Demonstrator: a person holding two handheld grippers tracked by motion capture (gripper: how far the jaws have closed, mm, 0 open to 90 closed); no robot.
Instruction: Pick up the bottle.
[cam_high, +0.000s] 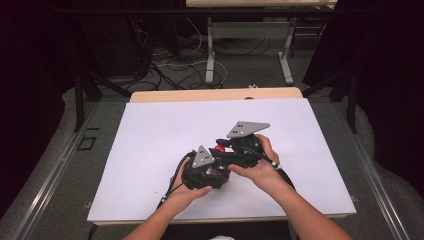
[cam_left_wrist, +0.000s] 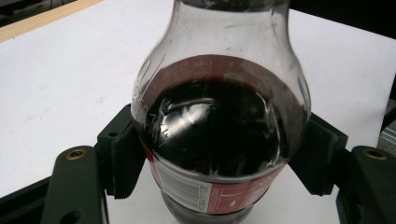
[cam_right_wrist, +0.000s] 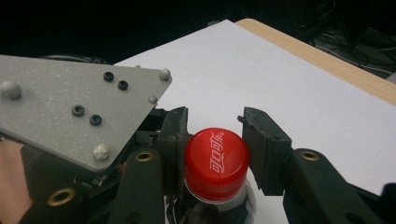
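Nearest to the person, the left gripper (cam_high: 212, 172), black plastic with ribbed pads, has its jaws clamped on the belly of a small clear plastic bottle of dark cola (cam_left_wrist: 219, 126), one pad on either side just above the red and white label. The bottle stands or is held just over the white sheet that covers the table (cam_high: 150, 130), a little on the person's side of the middle, between the two hands. It looks well filled, so I judge it to have some weight for its size, and the liquid will slosh if it is tipped. The wall is smooth, glossy and rounded like a bulb, which I would expect to be slippery and to give a little under pressure; the waist by the label seems the safest place to hold it, as the left gripper does. Just beyond, the right gripper (cam_right_wrist: 215, 140) sits over the top, its jaws drawn in around the red ridged screw cap (cam_right_wrist: 215, 161): one pad touches the cap's side, while the other stands just beside it with a thin gap, so the grip looks not quite firm. The cap is stiff and its ridges should give good purchase for turning. Farther off the white sheet runs flat and matt to the pale wooden table edge (cam_high: 215, 95), then grey floor with cables.
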